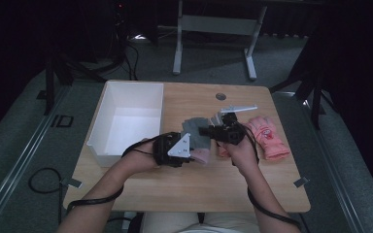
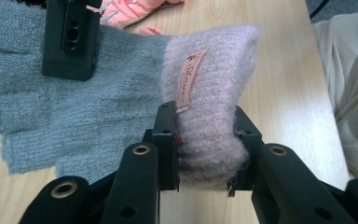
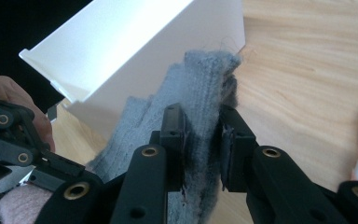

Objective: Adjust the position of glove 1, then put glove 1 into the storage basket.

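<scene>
- Nearest, at the table's (image 1: pixel 184 189) near edge: two forearms coming in from the bottom of the high view, a black cable trailing from each.
- Left gripper (image 2: pixel 205 154) clamped on the pale pink fuzzy cuff (image 2: pixel 209 93) of a grey knit glove (image 1: pixel 194 130), pads pressing into the wool on both sides; small tan label sewn on the cuff.
- Right gripper (image 3: pixel 203 149) clamped on the grey finger end (image 3: pixel 200 93) of the same glove, knit bunched between the pads.
- Glove held stretched between the two grippers, near the middle of the table, just right of the white bin; seemingly clear of the wood, though hard to judge.
- In the left gripper view, a black jaw of the right gripper (image 2: pixel 70 42) biting the grey knit at upper left.
- Right of the hands: pink glove (image 1: pixel 268 137) lying flat on the table, apart from the grey one.
- Left and farther back: white rectangular bin (image 1: pixel 108 102), open-topped, on the table's left part.
- Far centre: small round grommet (image 1: pixel 220 96) in the tabletop.
- Beyond the table: grey floor and a white desk frame (image 1: pixel 213 29).
</scene>
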